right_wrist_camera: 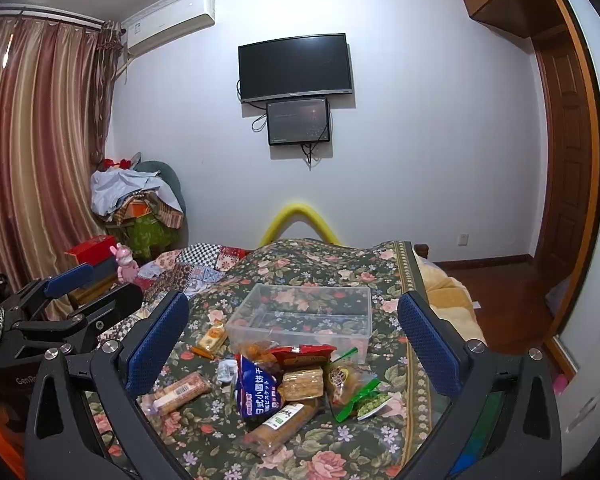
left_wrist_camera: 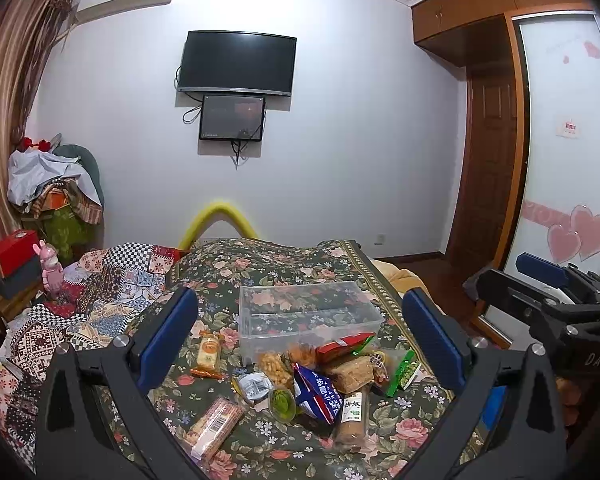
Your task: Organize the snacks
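From the left wrist, the left tongs (left_wrist_camera: 300, 332) gape empty over the snacks (left_wrist_camera: 320, 380) heaped mid-bed before the clear bin (left_wrist_camera: 308, 312), labels largely overlapped; from the right wrist, the right tongs (right_wrist_camera: 294, 332) likewise gape, the bed (right_wrist_camera: 340, 264) cut off below.

Left claw (left_wrist_camera: 300, 336) and right claw (right_wrist_camera: 294, 328) both hover side by side, jaws spread wide.

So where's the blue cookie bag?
In both views the blue bag lies mid-pile on the floral bedspread, just before the clear bin, between the barcode pack and tan bar.
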The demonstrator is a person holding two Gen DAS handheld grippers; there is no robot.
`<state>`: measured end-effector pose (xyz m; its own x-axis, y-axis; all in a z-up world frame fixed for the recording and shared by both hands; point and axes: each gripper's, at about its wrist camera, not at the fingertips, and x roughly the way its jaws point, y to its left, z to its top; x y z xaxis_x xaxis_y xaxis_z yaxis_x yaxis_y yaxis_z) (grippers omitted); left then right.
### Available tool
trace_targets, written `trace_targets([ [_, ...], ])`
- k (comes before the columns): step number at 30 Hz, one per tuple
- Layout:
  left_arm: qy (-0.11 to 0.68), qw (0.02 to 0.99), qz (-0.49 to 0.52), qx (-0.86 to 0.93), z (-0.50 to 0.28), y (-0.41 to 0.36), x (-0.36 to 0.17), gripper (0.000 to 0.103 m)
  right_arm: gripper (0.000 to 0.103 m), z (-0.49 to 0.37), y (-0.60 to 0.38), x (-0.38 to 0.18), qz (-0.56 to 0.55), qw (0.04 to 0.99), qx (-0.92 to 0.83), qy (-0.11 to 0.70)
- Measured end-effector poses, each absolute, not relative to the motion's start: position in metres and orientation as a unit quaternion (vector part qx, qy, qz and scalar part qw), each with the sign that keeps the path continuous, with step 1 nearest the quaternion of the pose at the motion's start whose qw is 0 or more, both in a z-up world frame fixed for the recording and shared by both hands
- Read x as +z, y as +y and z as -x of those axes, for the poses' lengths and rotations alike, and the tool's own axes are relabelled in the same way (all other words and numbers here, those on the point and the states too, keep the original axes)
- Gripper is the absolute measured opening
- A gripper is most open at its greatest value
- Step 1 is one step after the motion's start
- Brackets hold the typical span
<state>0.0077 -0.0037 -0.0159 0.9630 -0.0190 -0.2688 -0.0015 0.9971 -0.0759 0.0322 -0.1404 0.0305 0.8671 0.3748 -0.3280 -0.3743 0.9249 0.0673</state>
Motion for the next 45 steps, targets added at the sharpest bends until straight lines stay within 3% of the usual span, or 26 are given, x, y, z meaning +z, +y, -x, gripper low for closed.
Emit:
trace_targets([
  [45, 0.14, 0.989, 0.045, -0.014, -0.002, 0.001, -0.005, 0.103, 0.103, -0.029, -0.142, 0.032, -0.005, 0.966, 0.195, 0.17],
])
